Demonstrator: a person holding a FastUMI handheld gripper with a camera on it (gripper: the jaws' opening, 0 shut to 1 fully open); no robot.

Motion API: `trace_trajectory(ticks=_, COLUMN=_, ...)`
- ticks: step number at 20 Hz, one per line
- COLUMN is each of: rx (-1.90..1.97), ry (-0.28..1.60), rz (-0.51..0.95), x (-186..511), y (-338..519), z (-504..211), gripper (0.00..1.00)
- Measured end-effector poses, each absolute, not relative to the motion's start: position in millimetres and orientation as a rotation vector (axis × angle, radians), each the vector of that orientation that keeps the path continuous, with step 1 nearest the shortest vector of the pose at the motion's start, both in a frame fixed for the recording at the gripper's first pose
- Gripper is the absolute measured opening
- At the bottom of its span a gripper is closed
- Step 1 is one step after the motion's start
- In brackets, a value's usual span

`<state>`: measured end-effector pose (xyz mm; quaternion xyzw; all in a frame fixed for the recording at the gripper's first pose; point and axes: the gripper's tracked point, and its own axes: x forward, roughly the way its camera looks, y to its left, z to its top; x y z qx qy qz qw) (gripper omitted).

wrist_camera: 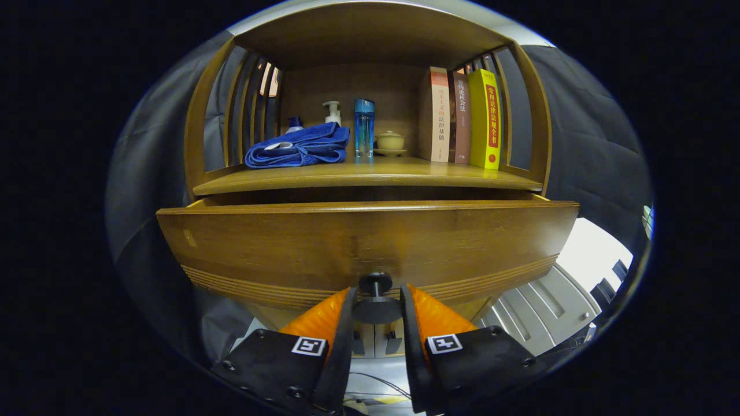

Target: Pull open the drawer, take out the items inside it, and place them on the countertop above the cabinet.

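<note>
Closest to me are my claw's (376,303) two fingers, one on each side of a round dark knob (376,306) that sticks out from a wooden drawer front. Both fingers sit right against the knob's disc, and I read that as a grip on it, with the knob held between them. That drawer (370,242) is pulled out a little from the cabinet, so its top edge stands forward of the shelf above it; I cannot see what lies inside.

Above the drawer is the countertop (370,176), a wooden shelf with slatted sides. On it, toward the left, lies a folded blue towel (300,147). Behind the towel stands a white pump bottle (332,111), and just beside it a tall blue bottle (364,127). Next along sits a small lidded cup on a saucer (390,142). At the right end three books (462,118) stand upright, the outermost one yellow.
</note>
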<state>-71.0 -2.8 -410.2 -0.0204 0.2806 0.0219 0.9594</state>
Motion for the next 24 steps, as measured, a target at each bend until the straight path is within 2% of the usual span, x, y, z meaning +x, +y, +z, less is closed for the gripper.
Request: trace_trajectory(ticks=24, rx=-0.06, ry=0.587, rz=0.033, x=-132.9, y=-8.0, z=-397.9, gripper=0.5)
